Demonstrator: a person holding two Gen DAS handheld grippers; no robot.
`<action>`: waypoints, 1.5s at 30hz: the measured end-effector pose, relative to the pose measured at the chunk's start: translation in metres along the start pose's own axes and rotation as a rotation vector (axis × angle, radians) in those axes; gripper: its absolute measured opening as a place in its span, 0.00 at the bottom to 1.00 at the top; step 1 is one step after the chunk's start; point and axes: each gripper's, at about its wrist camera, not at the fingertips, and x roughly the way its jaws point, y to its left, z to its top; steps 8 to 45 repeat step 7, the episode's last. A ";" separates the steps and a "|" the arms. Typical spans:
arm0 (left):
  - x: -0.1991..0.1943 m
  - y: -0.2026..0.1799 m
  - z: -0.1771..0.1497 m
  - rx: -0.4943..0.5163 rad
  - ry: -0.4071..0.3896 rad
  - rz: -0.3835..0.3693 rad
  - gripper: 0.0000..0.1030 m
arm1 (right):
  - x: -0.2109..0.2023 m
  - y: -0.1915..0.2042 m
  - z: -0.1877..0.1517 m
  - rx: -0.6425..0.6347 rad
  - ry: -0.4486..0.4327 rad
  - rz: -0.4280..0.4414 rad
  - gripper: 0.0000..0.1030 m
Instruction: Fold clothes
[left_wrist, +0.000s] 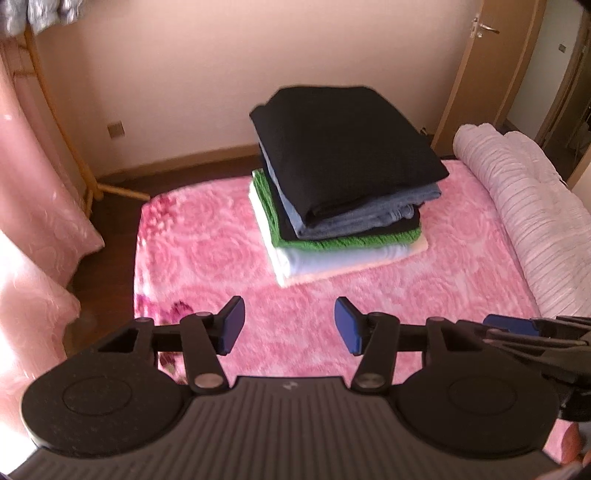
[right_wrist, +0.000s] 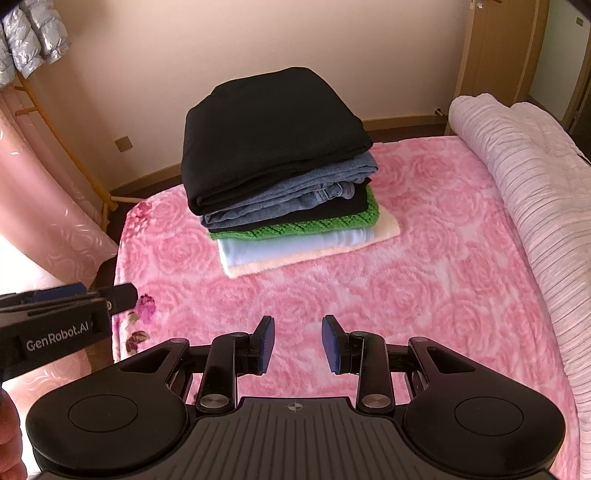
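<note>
A stack of folded clothes sits on the pink rose-patterned blanket of the bed. A black garment lies on top, with blue denim, a dark layer, a green knit, a light blue piece and a cream piece under it. The stack shows in the right wrist view too. My left gripper is open and empty, held above the blanket in front of the stack. My right gripper is open and empty, also in front of the stack. Each gripper shows at the edge of the other's view.
A rolled pale striped quilt lies along the bed's right side. Pink curtains and a wooden rack stand at the left. The bed's far edge drops to a dark floor by the wall. A door is at the right.
</note>
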 end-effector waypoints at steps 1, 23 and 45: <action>0.000 0.000 0.001 0.001 -0.005 0.002 0.48 | 0.000 0.001 0.000 -0.001 -0.001 0.000 0.31; -0.005 0.007 0.004 -0.013 -0.006 -0.014 0.49 | -0.004 0.011 0.002 -0.008 -0.008 0.000 0.31; -0.005 0.007 0.004 -0.013 -0.006 -0.014 0.49 | -0.004 0.011 0.002 -0.008 -0.008 0.000 0.31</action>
